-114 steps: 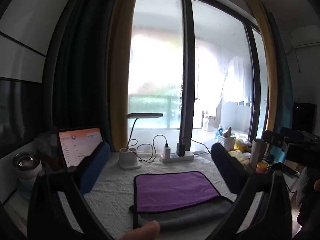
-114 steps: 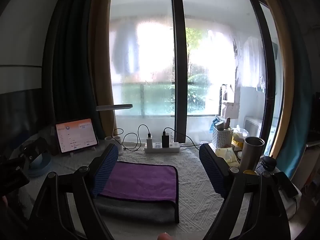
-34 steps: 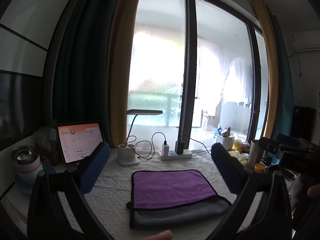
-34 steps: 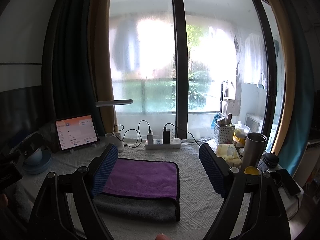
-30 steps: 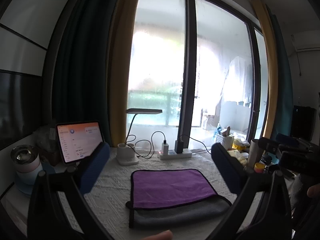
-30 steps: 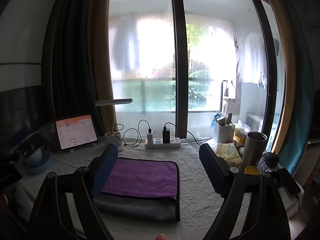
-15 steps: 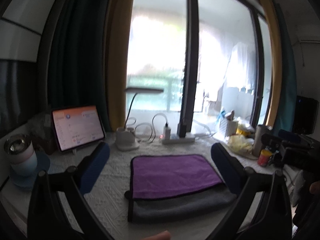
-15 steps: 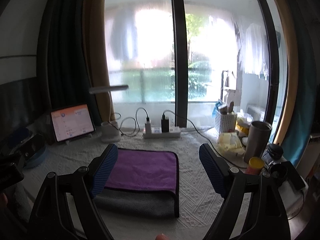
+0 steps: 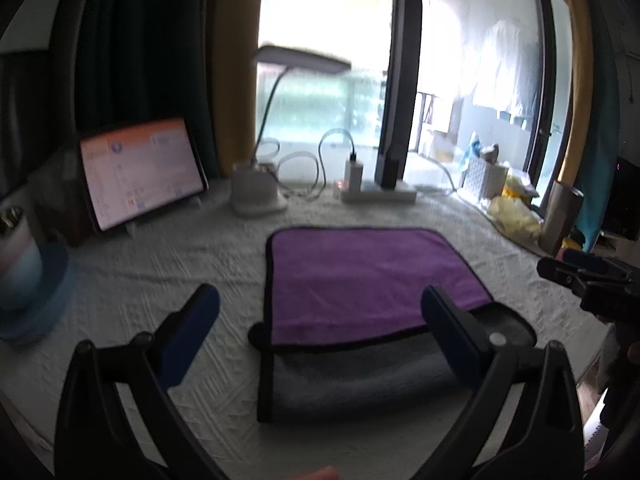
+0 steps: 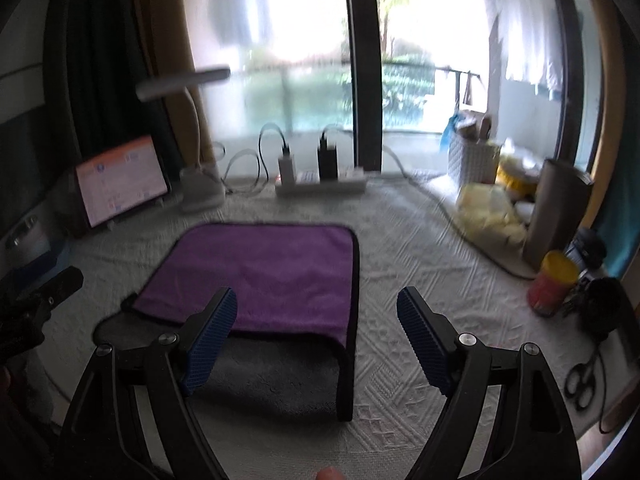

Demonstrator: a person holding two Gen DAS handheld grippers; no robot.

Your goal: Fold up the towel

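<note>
Both the left claw (image 9: 320, 308) and right claw (image 10: 316, 312) hang wide and empty above the towel (image 10: 264, 268); a one-layer pinch would skew the fold.

bright glass doors (image 10: 280, 40), dark curtains (image 9: 140, 60), white tablecloth (image 10: 400, 248)

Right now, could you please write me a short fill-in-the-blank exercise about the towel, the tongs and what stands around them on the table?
1. The upper layer of the towel is ____ in colour.
2. Both the left tongs and the right tongs are ____, gripping nothing.
3. The lit tablet stands to the ____ of the towel.
4. The layer showing along the towel's near edge is ____.

Missing words: purple; open; left; grey
</note>
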